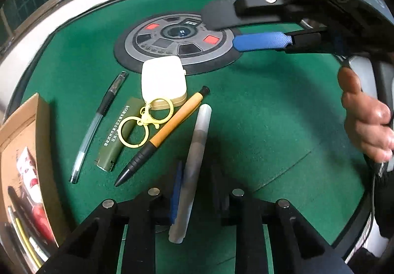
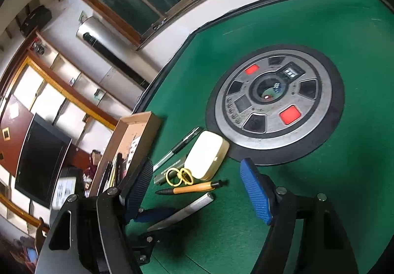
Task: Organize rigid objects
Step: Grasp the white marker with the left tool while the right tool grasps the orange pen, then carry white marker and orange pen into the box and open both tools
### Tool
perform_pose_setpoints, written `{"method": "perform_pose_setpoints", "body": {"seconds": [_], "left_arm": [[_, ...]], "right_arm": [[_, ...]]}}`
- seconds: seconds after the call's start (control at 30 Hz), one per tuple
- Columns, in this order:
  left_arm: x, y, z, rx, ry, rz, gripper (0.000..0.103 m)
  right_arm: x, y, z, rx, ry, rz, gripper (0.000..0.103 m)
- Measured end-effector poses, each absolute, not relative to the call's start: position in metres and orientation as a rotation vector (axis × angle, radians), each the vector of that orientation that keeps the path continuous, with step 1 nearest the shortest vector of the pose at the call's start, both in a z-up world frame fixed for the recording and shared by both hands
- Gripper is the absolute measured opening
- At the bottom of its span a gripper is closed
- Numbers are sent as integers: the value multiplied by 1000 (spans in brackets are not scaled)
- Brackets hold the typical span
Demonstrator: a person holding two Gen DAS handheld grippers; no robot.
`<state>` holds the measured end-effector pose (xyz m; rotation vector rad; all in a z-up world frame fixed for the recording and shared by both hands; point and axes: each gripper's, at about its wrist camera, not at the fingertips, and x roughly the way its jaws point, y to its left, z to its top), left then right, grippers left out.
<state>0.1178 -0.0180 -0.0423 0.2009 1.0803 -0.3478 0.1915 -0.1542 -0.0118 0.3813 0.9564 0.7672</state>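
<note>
Green felt table (image 1: 258, 126), round grey control dial (image 1: 172, 40) set in its middle. Brown cardboard box (image 1: 27, 151) sits at the table's left edge, pens and a red-white item inside.

Right gripper (image 1: 221, 30) hangs over the dial area, jaws spread wide, nothing between them; a hand (image 1: 367, 123) grips its handle at the right edge of the left wrist view.

Left gripper (image 1: 194, 190) is low over the near side of the table, jaws pinched in on a frosted grey translucent marker (image 1: 197, 155). Blue pad sits against the marker's left side; right-side contact is blurred.

Rest of the items lie in a row left of the marker, between box and dial:
- cream square case (image 1: 163, 79), just touching the dial's black rim
- clear ballpoint with black grip (image 1: 98, 126), nearest the box
- orange-barrel pen with black tip (image 1: 162, 136), just beside the marker
- olive green lighter with white print (image 1: 118, 136)
- yellow keyring with clasp (image 1: 145, 121), lying across lighter and case
</note>
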Motion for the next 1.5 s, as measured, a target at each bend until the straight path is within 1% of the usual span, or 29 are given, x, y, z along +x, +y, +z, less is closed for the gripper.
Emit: {"method": "perform_pose_setpoints", "body": {"seconds": [0.03, 0.13, 0.23, 0.33, 0.53, 0.63, 0.77, 0.87, 0.93, 1.0, 1.03, 1.07, 1.13, 1.17, 1.2, 1.27, 1.3, 1.33, 1.37, 1.5], "left_arm": [[113, -22, -42, 208, 1080, -351, 11], [96, -23, -42, 198, 1063, -318, 11], [72, 7, -29, 0, 1007, -315, 11], [43, 44, -17, -197, 929, -296, 11], [4, 94, -22, -392, 820, -199, 11], [-2, 107, -20, -444, 777, -185, 11], [-15, 122, -14, -484, 745, -168, 11], [-20, 131, -13, -497, 728, -152, 11], [-25, 134, -12, -499, 720, -152, 11], [-26, 137, -13, -503, 722, -154, 11], [-24, 138, -15, -504, 724, -155, 11], [-23, 139, -16, -505, 726, -157, 11], [-23, 142, -19, -514, 728, -163, 11], [-23, 142, -20, -519, 731, -166, 11], [-24, 142, -20, -521, 736, -169, 11], [-25, 143, -21, -525, 741, -170, 11], [-24, 143, -21, -525, 742, -169, 11], [-23, 143, -20, -528, 742, -169, 11], [-25, 143, -19, -530, 740, -168, 11], [-27, 147, -14, -531, 735, -134, 11]], "right_arm": [[191, -152, -13, 371, 960, 776, 74], [190, -149, -14, 349, 968, 793, 74], [188, -142, -15, 319, 980, 835, 74], [181, -126, -16, 230, 990, 883, 74], [150, -82, -20, -2, 966, 960, 74], [129, -60, -20, -201, 877, 925, 74], [135, -37, -28, -264, 930, 922, 74], [142, -18, -33, -387, 912, 882, 73], [148, -9, -43, -418, 990, 894, 73], [141, -10, -44, -471, 982, 888, 72], [138, -13, -44, -475, 988, 894, 65], [134, -17, -45, -471, 1006, 907, 62], [123, -31, -46, -464, 1001, 893, 60], [118, -35, -46, -464, 996, 888, 55], [112, -40, -46, -470, 990, 879, 53], [101, -47, -46, -482, 981, 861, 41], [95, -50, -46, -488, 973, 843, 37], [91, -49, -46, -488, 970, 835, 25], [86, -51, -46, -476, 973, 828, 9], [67, -53, -47, -455, 955, 781, 10]]}}
